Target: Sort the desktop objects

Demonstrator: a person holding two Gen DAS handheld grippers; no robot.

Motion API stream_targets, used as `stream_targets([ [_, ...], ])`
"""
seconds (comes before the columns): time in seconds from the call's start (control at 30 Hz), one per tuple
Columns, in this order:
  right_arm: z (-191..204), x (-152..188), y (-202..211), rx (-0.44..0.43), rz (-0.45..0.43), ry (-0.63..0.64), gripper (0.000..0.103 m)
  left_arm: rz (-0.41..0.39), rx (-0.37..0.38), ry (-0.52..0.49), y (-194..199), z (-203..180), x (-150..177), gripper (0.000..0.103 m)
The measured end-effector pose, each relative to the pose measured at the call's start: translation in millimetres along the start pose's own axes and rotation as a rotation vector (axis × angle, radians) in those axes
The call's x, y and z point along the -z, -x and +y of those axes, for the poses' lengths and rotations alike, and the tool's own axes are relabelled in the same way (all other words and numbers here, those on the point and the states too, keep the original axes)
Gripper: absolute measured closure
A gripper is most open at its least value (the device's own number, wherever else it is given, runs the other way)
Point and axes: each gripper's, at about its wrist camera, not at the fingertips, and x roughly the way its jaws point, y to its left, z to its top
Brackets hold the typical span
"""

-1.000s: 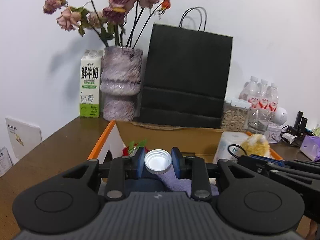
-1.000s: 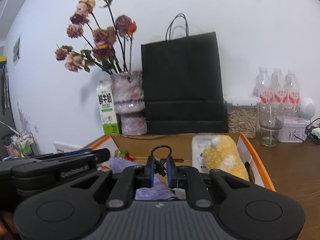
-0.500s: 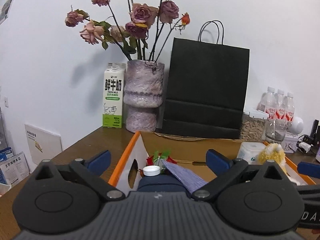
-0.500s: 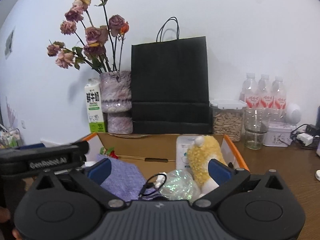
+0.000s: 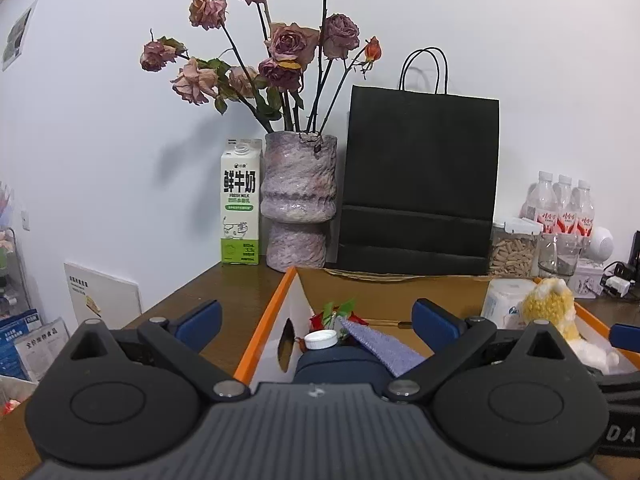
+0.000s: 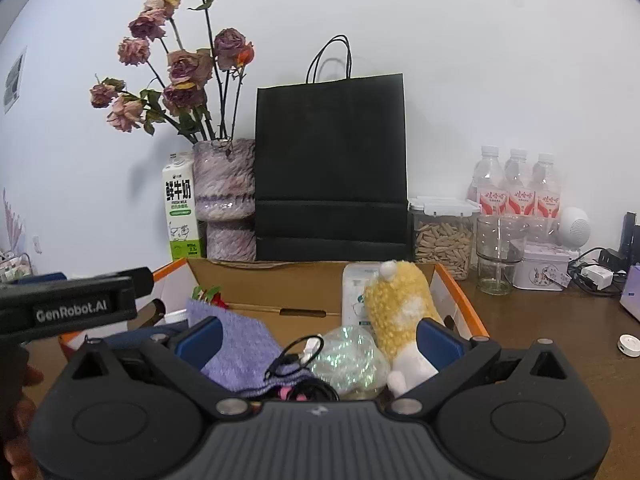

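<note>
Left gripper [image 5: 316,320] has its jaws wide apart, nothing between the blue pads; just beyond and below them a white-capped bottle [image 5: 320,340] lies in the box [image 5: 264,336], next to a purple cloth [image 5: 384,346] and a red-green sprig [image 5: 334,314]. Right gripper [image 6: 318,338] is likewise spread full, empty, hanging over the box's near middle: black cable [image 6: 294,356] with white plug sits on the cloth, a shiny clear ball [image 6: 350,360] just beside it, yellow plush [image 6: 400,304] and a white pack [image 6: 354,292] further right. Both dropped items look settled inside, so the step in hand is probably clearing out for the next pick. To do it well: lift straight back, keep pads spread so the cable loop doesn't snag on the right finger, and mind the left gripper body crossing close on the right view's left edge. Outward on the desk [image 6: 540,320]: a small white disc [image 6: 628,345] lies loose to the right, likely the next candidate; glass [image 6: 498,254], tin [image 6: 542,270], bottles, jar, black bag [image 6: 330,168], vase [image 6: 226,196] and milk carton [image 6: 180,208] stand along the wall.
</note>
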Motion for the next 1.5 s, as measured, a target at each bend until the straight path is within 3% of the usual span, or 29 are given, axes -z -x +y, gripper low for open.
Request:
stream_targets([
  [0.17,-5,7,19,-0.039,-0.005,-0.016,0.000,0.012,0.018,-0.015,13,3,6,0.000],
  [0.3,-3,17,29,-0.060,0.041,0.005,0.000,0.035,0.030,-0.032,22,6,14,0.000],
  [0.57,3,46,29,-0.027,0.311,0.072,0.000,0.145,0.074,-0.056,37,10,28,0.000],
  [0.7,-1,53,23,-0.013,0.384,0.052,0.000,0.200,0.086,-0.091,44,6,36,0.000],
  [0.9,-3,56,23,0.000,0.390,0.023,0.000,0.259,0.089,-0.084,52,11,44,0.000],
  [1.33,-8,57,30,0.050,0.388,-0.001,0.000,0.277,0.089,-0.064,72,12,48,0.000],
  [1.5,-11,61,55,0.032,0.358,-0.052,0.007,0.261,0.109,-0.067,97,12,49,0.000],
])
